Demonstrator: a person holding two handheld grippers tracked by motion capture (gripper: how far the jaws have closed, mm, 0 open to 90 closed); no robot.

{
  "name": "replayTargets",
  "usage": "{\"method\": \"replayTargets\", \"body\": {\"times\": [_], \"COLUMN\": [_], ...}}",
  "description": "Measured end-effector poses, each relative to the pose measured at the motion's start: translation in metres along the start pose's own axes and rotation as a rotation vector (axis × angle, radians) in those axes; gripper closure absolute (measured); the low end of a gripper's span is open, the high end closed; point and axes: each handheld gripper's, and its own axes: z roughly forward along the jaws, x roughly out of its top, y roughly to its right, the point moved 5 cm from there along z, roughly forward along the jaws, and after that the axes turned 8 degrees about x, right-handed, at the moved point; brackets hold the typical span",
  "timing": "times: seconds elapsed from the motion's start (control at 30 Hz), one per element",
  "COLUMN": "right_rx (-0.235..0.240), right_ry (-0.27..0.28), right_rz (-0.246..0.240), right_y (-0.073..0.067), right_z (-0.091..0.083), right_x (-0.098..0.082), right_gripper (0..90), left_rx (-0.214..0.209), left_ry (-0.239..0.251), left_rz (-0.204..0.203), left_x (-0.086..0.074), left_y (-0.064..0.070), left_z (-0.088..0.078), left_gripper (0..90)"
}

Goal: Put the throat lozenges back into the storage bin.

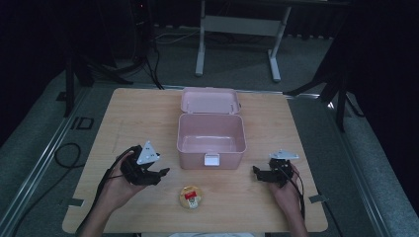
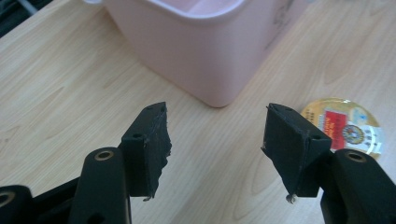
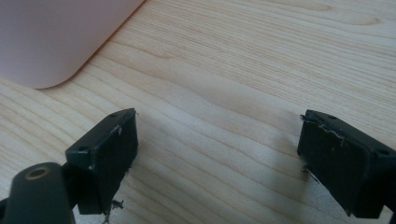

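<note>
With both the left gripper (image 2: 215, 140) and right gripper (image 3: 217, 158) gaping and empty, the flat round snack pack (image 1: 191, 196) near the open pink box (image 1: 211, 148) may slide away from a shallow pinch.

Round packet's (image 2: 343, 128) label too small to read

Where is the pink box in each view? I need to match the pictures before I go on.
High view: the pink box stands mid-table, its lid open toward the far edge.
Left gripper view: its outer wall and a rounded corner sit top middle, beyond the jaws.
Right gripper view: one rounded corner sits top left.
Shared landmark: the light wooden tabletop under the box.
</note>
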Motion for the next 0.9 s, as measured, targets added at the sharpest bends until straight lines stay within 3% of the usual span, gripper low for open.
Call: {"method": "replayTargets", "body": {"times": [0.4,0.73,0.9], "right_rx": [0.0,0.0,0.0], "right_ry": [0.001,0.001,0.001], "right_rz": [0.001,0.001,0.001], "right_y": [0.0,0.0,0.0], "right_z": [0.0,0.0,0.0], "right_x": [0.0,0.0,0.0], "right_gripper": [11.9,11.9,11.9], "left_rx": [-0.037,-0.076,-0.1], "left_ry": [-0.029,-0.075,-0.087], "left_rz": [0.072,0.165,0.184], "left_x": [0.012,0.021,0.024], "left_y": [0.01,0.022,0.028], "left_z": [0.0,0.005,0.009], "left_gripper": [39.8,38.7,38.2]}}
